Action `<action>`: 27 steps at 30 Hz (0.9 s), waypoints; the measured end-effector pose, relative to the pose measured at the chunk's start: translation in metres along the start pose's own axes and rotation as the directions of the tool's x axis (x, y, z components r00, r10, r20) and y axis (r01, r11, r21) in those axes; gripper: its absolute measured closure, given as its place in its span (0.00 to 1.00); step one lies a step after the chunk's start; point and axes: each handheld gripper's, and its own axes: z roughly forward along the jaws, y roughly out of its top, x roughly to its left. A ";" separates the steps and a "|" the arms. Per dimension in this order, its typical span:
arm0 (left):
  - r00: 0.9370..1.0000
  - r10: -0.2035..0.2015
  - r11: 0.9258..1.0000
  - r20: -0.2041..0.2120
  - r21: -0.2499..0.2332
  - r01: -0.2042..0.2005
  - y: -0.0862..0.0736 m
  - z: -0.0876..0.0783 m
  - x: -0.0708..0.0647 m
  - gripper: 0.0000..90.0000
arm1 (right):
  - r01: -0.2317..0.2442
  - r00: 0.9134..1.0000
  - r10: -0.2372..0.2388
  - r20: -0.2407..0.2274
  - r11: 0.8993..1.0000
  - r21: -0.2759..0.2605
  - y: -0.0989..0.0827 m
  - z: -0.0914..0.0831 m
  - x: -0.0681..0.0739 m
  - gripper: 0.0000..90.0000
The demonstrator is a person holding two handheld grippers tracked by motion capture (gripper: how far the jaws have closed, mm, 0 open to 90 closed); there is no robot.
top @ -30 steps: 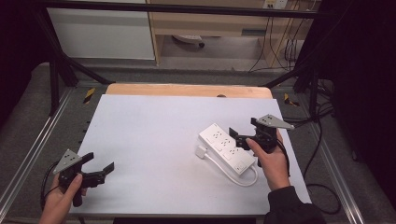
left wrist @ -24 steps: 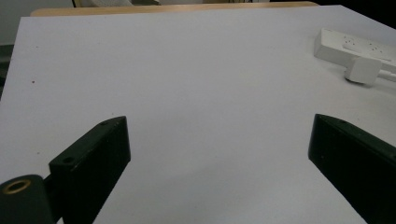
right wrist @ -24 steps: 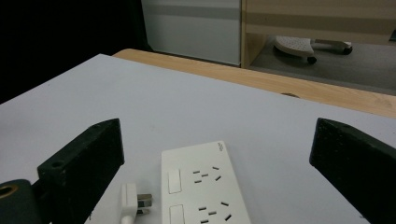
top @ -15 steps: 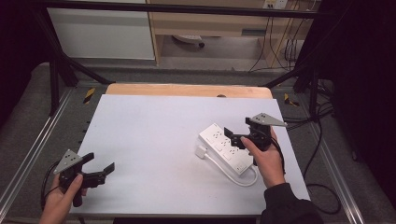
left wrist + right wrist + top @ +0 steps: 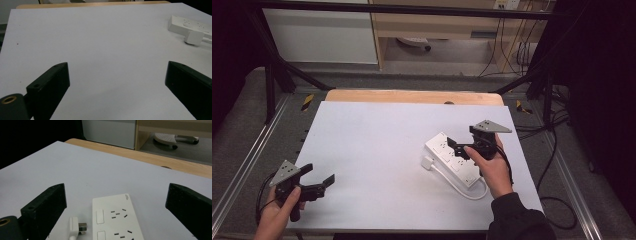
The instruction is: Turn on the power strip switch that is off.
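Observation:
A white power strip [image 5: 451, 159] lies at the right of the white table [image 5: 377, 130], its flat white plug [image 5: 428, 162] resting beside its left end and its cable [image 5: 459, 187] looping along the near side. My right gripper [image 5: 455, 147] hovers over the strip's far end, open and holding nothing. In the right gripper view the strip [image 5: 117, 220] and plug [image 5: 76, 225] sit low between the wide jaws of my right gripper [image 5: 115, 202]. My left gripper [image 5: 318, 173] stands open near the front left corner, far from the strip [image 5: 186, 23] and plug [image 5: 193, 38].
A wooden strip [image 5: 412, 96] borders the table's far edge. Metal rails [image 5: 242, 165] run along both sides. A cabinet [image 5: 317, 35] and shelving stand beyond the table, with dark cables [image 5: 557, 150] trailing on the floor at the right.
My right gripper has shifted slightly left and farther over the power strip. The left gripper has stayed in place.

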 end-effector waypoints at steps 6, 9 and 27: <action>1.000 0.000 1.000 0.004 -0.002 0.000 0.000 0.000 0.000 0.06 | 0.011 1.000 -0.011 -0.004 1.000 0.003 0.001 0.005 0.002 0.11; 1.000 0.000 1.000 0.002 -0.001 0.000 0.000 0.000 0.000 0.07 | 0.020 1.000 -0.020 -0.015 1.000 0.000 0.001 0.005 0.003 0.28; 1.000 0.003 1.000 0.001 -0.001 -0.003 0.000 0.000 0.000 0.07 | 0.098 0.993 -0.099 -0.062 0.995 -0.019 0.001 0.013 0.015 1.00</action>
